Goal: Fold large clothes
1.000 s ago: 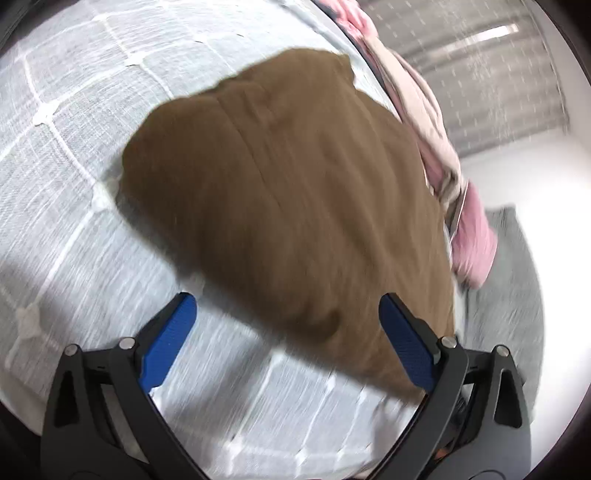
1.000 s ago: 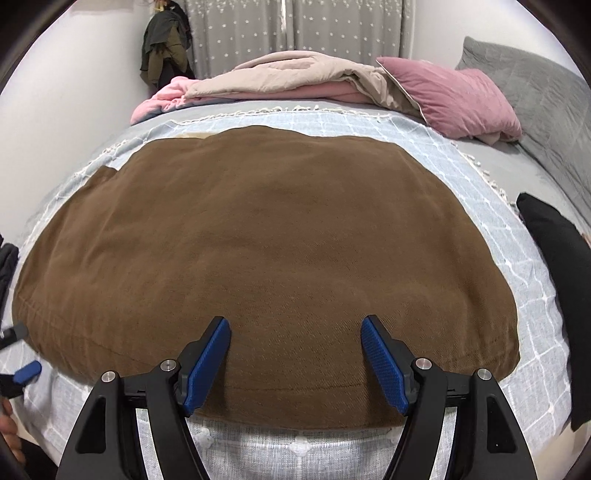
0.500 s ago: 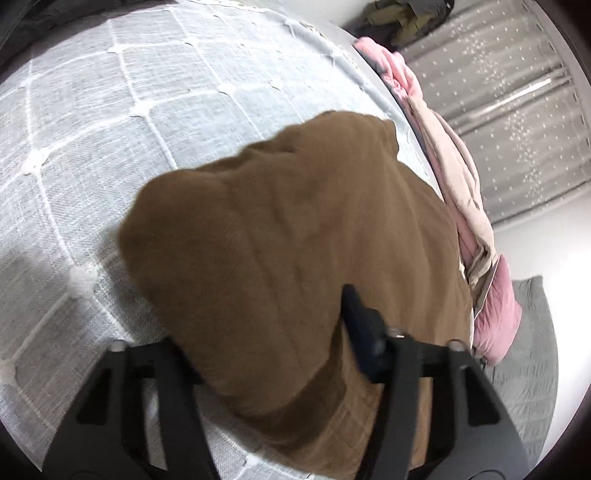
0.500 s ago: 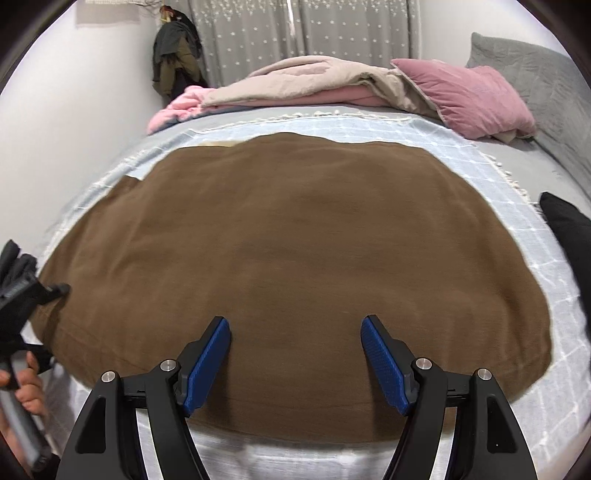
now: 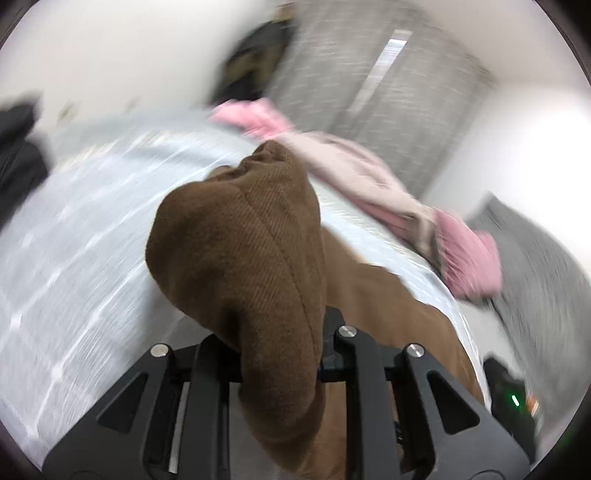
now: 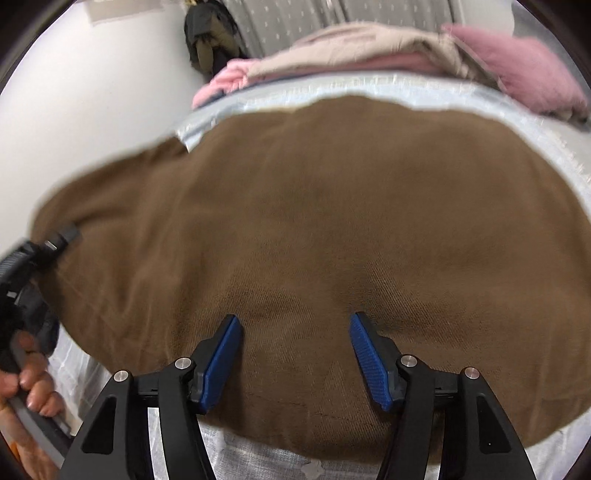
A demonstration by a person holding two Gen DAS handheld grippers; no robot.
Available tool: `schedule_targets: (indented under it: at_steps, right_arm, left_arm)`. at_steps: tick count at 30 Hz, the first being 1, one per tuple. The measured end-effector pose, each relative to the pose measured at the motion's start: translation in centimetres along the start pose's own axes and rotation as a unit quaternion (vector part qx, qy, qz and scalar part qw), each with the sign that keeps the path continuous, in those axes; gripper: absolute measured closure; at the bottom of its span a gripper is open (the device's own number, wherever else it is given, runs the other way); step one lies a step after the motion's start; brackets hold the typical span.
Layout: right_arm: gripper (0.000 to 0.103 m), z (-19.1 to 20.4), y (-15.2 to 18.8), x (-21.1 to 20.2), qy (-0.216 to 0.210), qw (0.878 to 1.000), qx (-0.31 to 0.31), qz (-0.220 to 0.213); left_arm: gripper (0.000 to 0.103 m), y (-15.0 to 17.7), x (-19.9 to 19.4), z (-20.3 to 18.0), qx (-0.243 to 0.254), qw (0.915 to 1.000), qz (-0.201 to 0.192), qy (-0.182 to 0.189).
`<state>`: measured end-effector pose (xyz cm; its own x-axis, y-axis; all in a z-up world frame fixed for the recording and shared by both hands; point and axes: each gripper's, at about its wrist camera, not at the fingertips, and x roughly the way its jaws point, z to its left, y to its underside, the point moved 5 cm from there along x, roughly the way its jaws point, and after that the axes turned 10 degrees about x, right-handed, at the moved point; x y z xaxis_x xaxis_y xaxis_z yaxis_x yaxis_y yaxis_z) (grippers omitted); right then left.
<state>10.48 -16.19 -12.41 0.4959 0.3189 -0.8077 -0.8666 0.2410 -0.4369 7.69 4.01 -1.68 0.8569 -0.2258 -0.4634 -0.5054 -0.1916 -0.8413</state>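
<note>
The bed, under a pale checked cover, fills both views. Most of it carries the brown garment, spread wide and mostly flat, its near hem close to the bed's front edge.

At the far side of the bed lies a heap of pink and beige bedding, with a pink pillow at its right end. A grey curtain hangs behind, and dark clothes hang on the wall to its left.

In the left wrist view one corner of the garment is bunched and raised off the cover, draping over the left gripper. Its jaws are closing and already pinch the cloth, which hides the pads. From the right wrist view the same gripper shows at the garment's left edge, with the person's left hand round its handle.

The right gripper hovers over the garment's near hem, pointing steeply down. Its blue pads stand apart while the jaws are closing, with cloth below and between them but not yet pinched.
</note>
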Motion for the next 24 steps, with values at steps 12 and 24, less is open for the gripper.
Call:
schedule_targets:
  at_steps: [12,24]
  right_arm:
    - [0.037,-11.4,-4.0,-9.5,-0.139,0.952,0.238,-0.133]
    - [0.035,-18.6,-2.2,-10.8,-0.131,0.929,0.321,-0.134]
  left_arm:
    - [0.081,2.3,1.9,-16.7,0.249,0.9526,0.032,0.172]
    - [0.060,11.9,5.4,-19.9,0.362,0.8775,0.168,0.266]
